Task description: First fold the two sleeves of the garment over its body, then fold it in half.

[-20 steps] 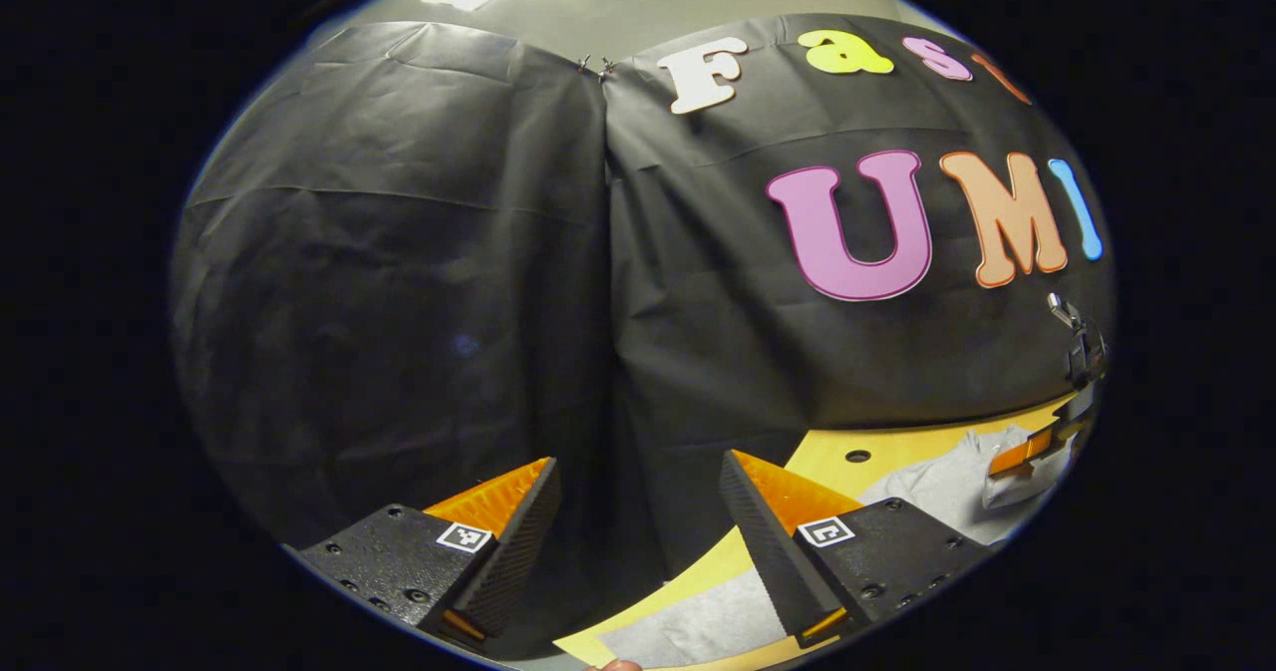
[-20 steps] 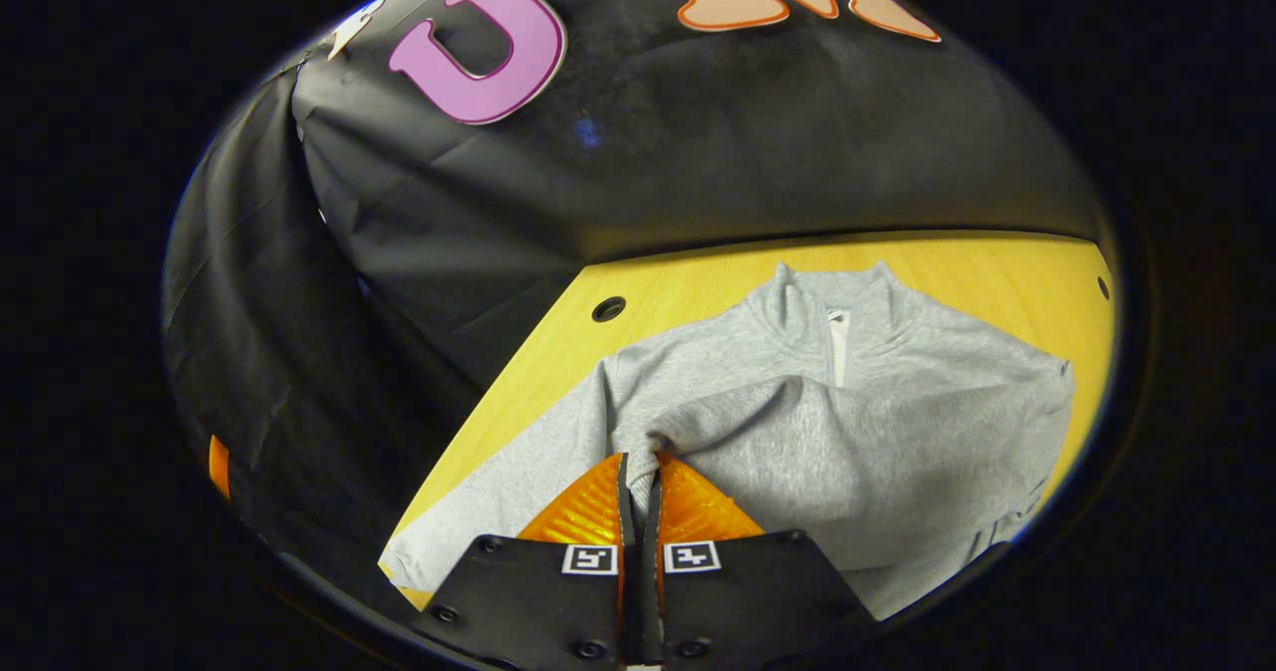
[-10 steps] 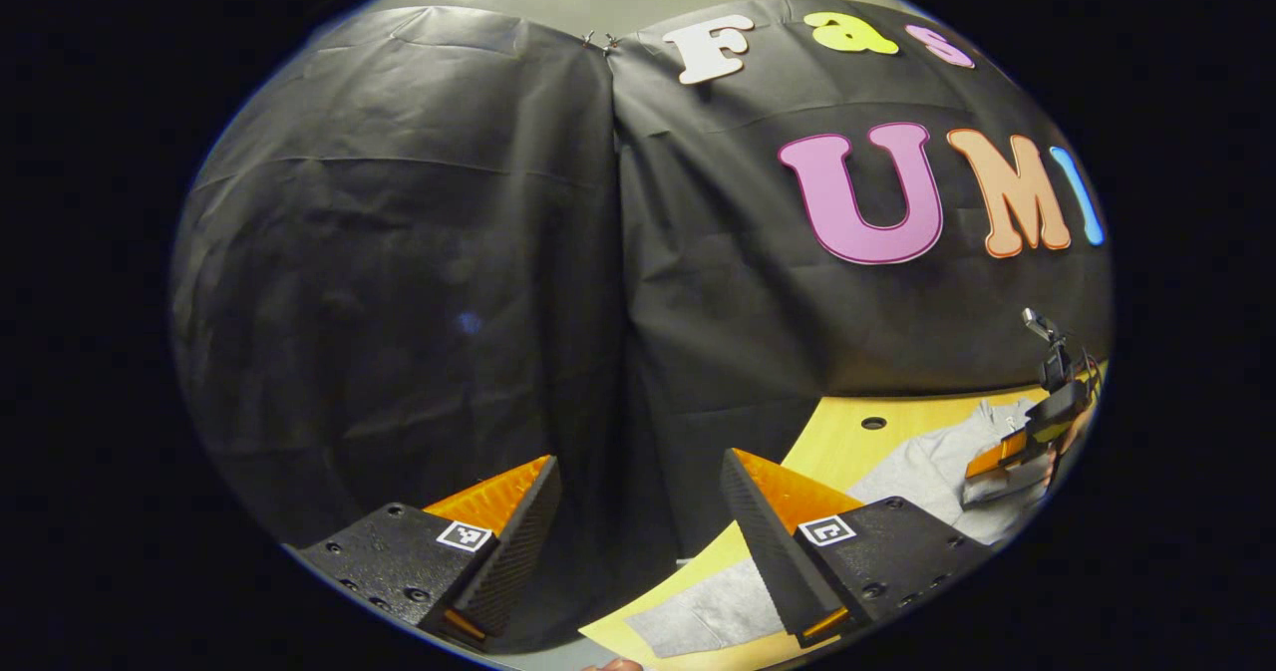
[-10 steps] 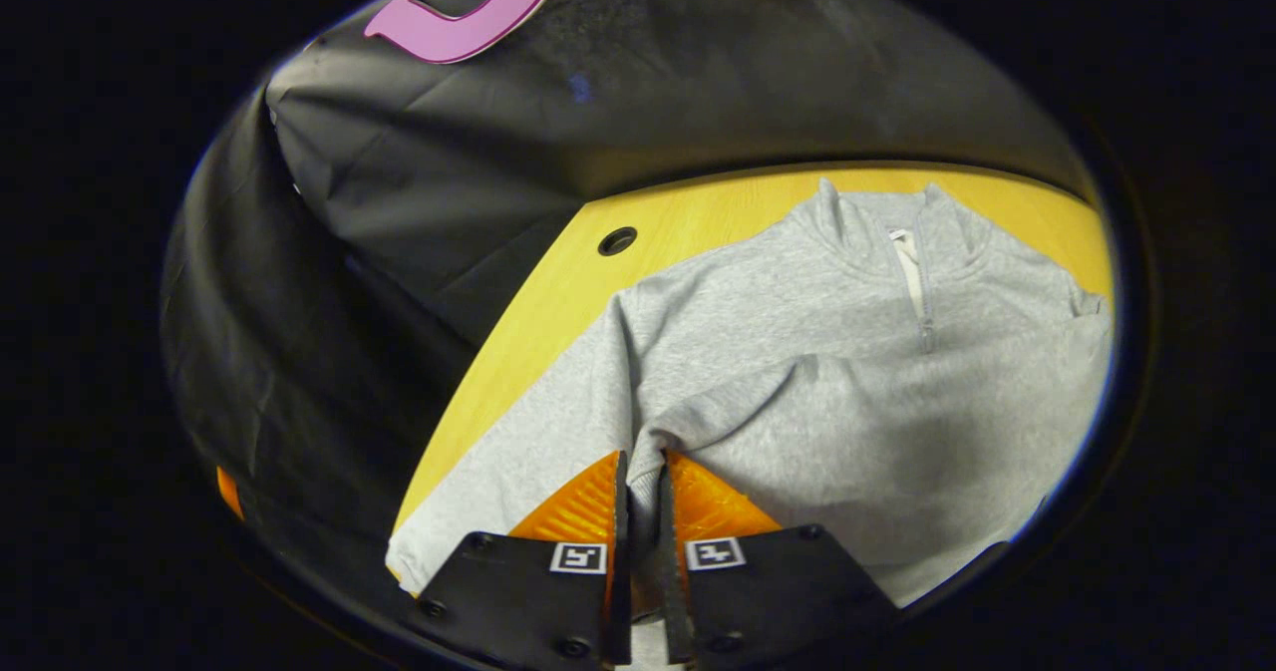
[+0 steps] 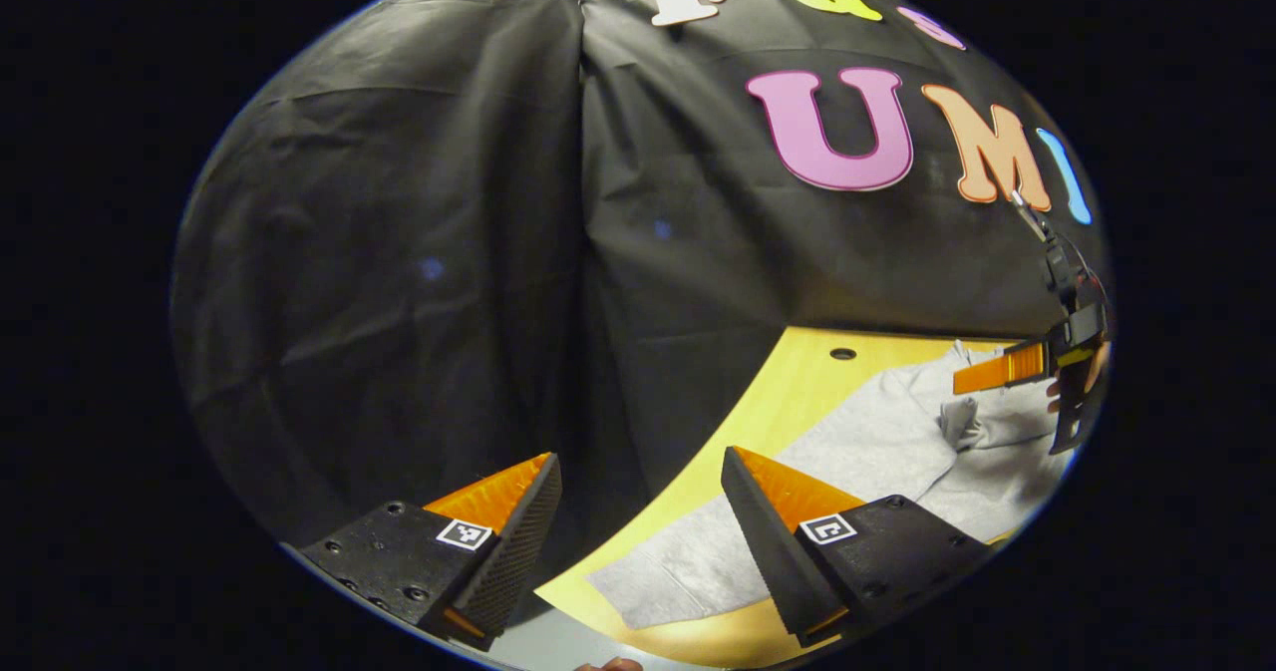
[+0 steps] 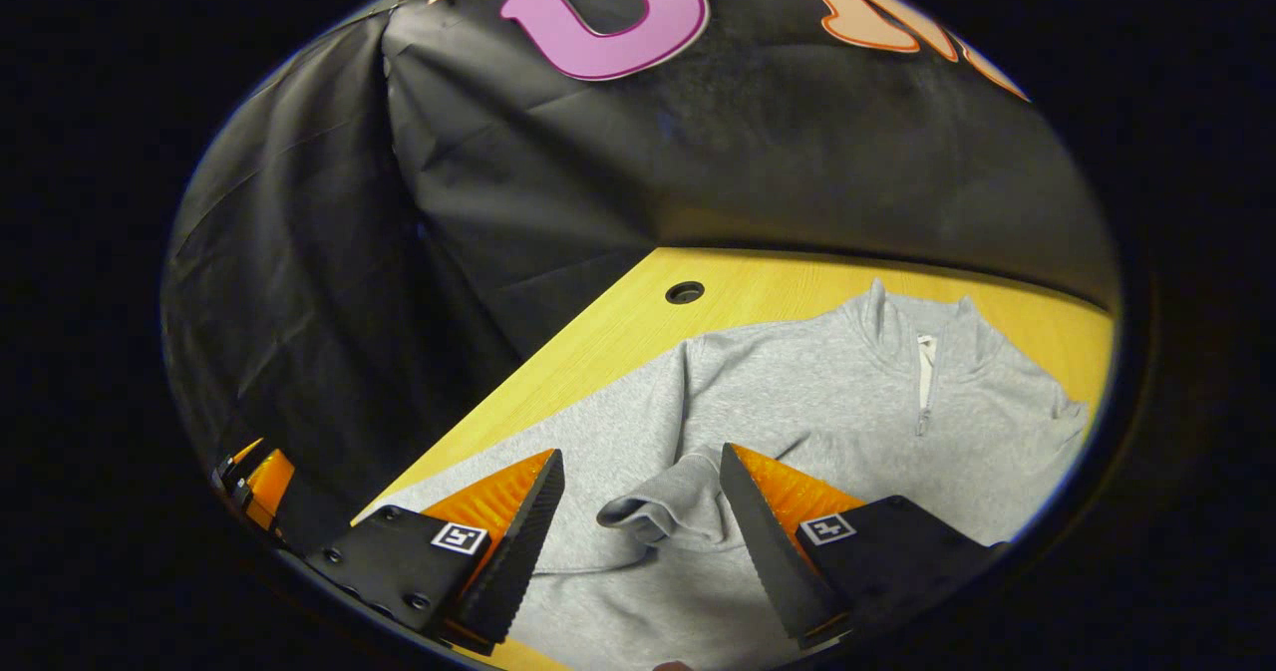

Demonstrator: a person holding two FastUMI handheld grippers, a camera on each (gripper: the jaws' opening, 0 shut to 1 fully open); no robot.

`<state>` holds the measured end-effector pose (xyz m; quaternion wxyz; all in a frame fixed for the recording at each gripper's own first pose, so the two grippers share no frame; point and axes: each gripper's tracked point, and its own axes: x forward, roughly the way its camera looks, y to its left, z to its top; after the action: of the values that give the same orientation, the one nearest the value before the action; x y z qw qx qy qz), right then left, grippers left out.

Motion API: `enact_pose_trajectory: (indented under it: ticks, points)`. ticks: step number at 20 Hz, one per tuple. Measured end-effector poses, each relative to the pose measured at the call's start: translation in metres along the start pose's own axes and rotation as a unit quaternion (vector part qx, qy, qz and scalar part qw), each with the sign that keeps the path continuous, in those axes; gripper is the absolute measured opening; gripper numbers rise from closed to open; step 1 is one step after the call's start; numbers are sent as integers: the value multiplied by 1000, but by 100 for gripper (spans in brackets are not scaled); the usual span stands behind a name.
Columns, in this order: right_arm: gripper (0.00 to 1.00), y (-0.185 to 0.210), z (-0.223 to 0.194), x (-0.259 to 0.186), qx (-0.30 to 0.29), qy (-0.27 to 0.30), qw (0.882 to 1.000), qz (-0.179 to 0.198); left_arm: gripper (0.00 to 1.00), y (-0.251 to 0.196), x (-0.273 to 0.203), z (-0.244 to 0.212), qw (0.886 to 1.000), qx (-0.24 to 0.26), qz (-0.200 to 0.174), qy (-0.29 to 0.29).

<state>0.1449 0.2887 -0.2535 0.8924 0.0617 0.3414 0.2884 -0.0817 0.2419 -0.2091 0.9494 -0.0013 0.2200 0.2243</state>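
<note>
The right gripper (image 6: 641, 511) hangs with its jaws spread wide and nothing between them, just above the cuff (image 6: 638, 513) of the sleeve that lies across the grey garment (image 6: 797, 392). The cuff sits bunched and slightly rolled on the body rather than flat, so the likely trouble is that it springs back or leaves a lump that spoils the later fold in half. The left gripper (image 5: 638, 521) is also released, hovering over the near edge of the wooden table (image 5: 788, 402), beside the other sleeve (image 5: 688, 566), which lies stretched out flat and is not yet folded. A shallow pinch there could slip off the thick fabric, or drag the whole garment sideways and undo the first sleeve.
</note>
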Motion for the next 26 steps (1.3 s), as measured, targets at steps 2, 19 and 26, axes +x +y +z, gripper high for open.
enact_pose_trajectory:
  ticks: [2,19,26]
  points:
    - [98,-6,1,-11,-8,-6,1000,-6,95,-4,4,-28,999,-5,-5,33]
    - [98,-85,22,-95,32,-52,996,-71,86,-23,28,-131,983,-11,-27,179]
    - [98,-100,21,-128,32,-71,993,-86,2,-39,34,-130,978,-24,-43,203]
